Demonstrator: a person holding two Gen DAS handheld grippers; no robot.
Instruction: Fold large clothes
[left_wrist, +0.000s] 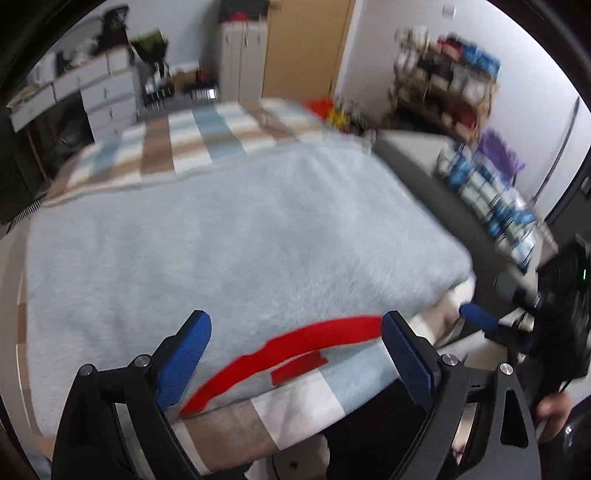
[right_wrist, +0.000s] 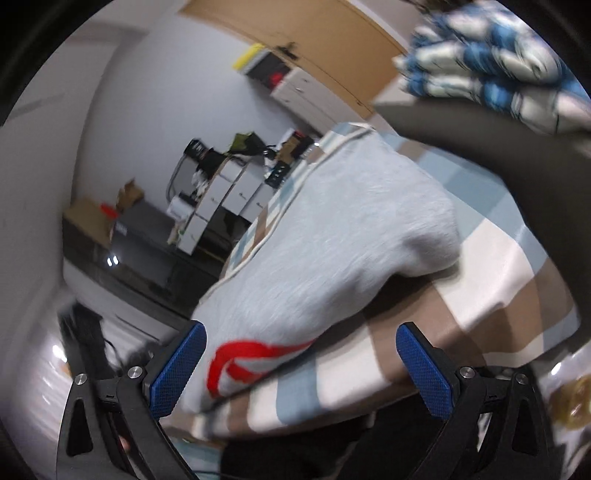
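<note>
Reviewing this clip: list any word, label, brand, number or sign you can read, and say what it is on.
None readable.
Red marking on the pale blue garment: shape only; blurred.
Marks on the white drawer fronts: too small and blurred.
Packets stacked beside the bed: print blurred.

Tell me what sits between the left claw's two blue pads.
In the left wrist view, the left claw stands open over the pale blue garment; its red trim lies between the pads, unclamped.
</note>
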